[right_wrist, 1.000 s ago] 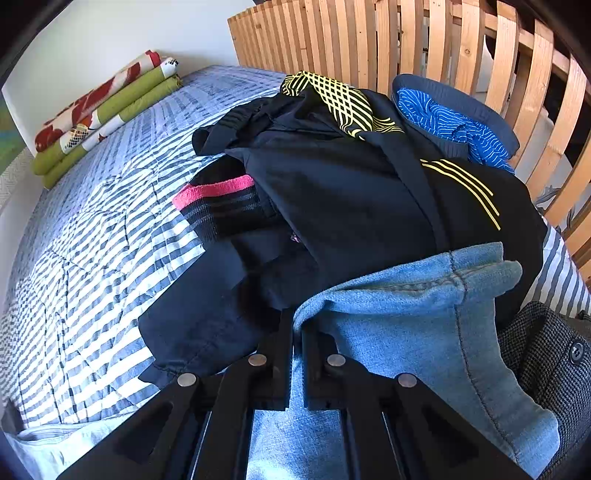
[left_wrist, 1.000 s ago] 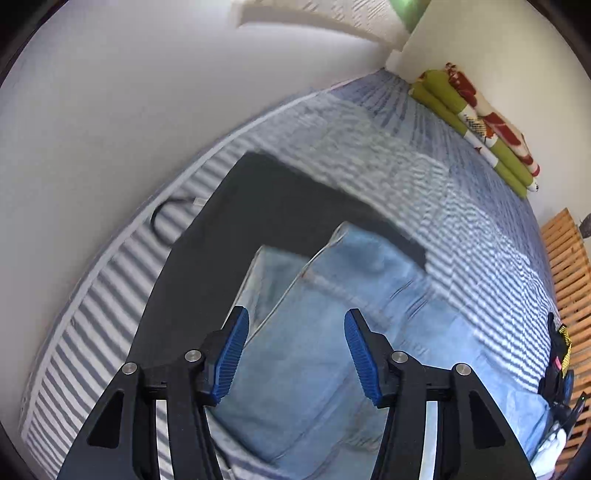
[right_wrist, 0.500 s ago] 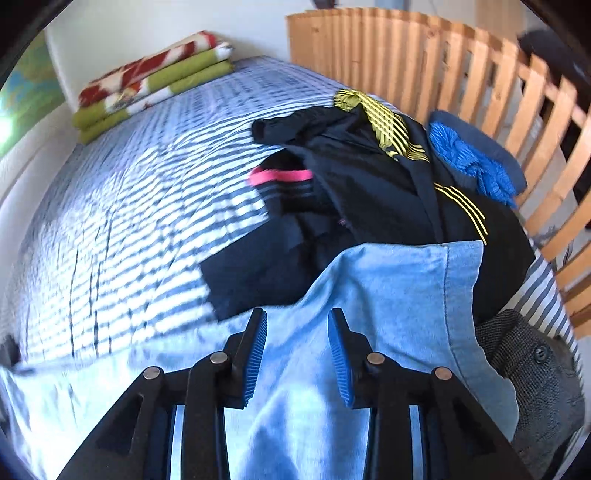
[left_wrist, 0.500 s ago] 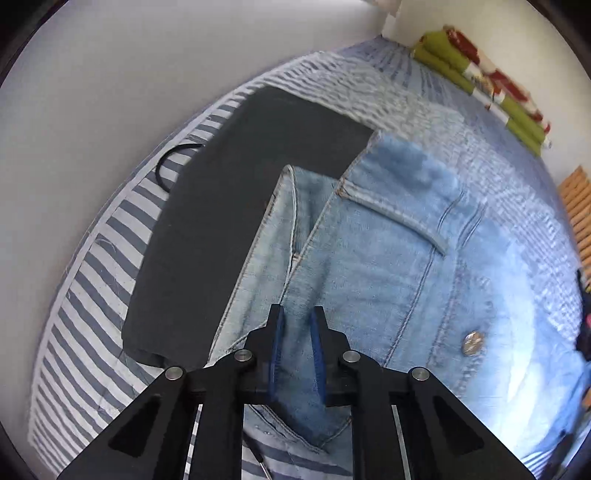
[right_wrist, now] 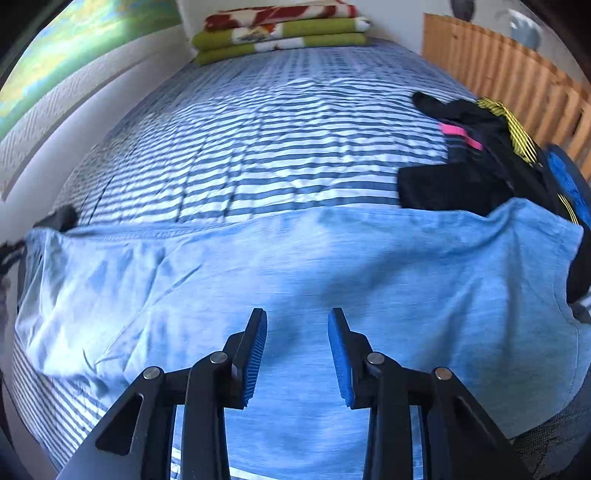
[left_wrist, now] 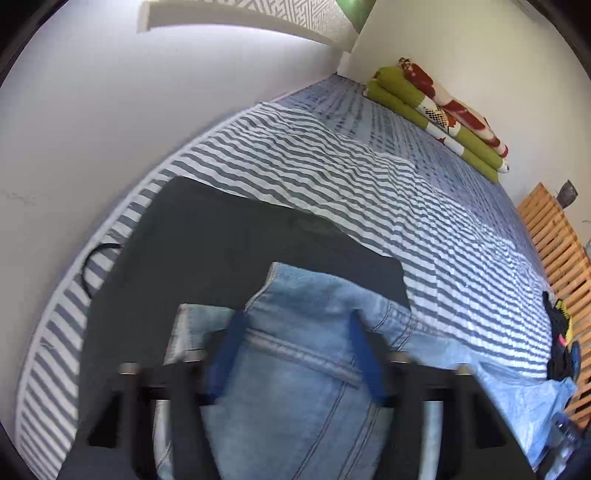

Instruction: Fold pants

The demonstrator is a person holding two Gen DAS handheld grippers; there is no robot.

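here, jeans [left_wrist: 303,387] waistband left view, dark clothes [right_wrist: 480,166], perhaps, right view

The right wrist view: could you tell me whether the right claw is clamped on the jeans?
No, the right claw hangs with its blue pads apart above the light blue jeans, which lie spread on the striped bed cover.

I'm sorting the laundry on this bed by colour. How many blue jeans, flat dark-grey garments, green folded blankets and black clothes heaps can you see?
Blue jeans: 1
Dark-grey garment: 1
Green blanket: 1
Black clothes heap: 1; how many pieces it holds cannot be told
Total: 4
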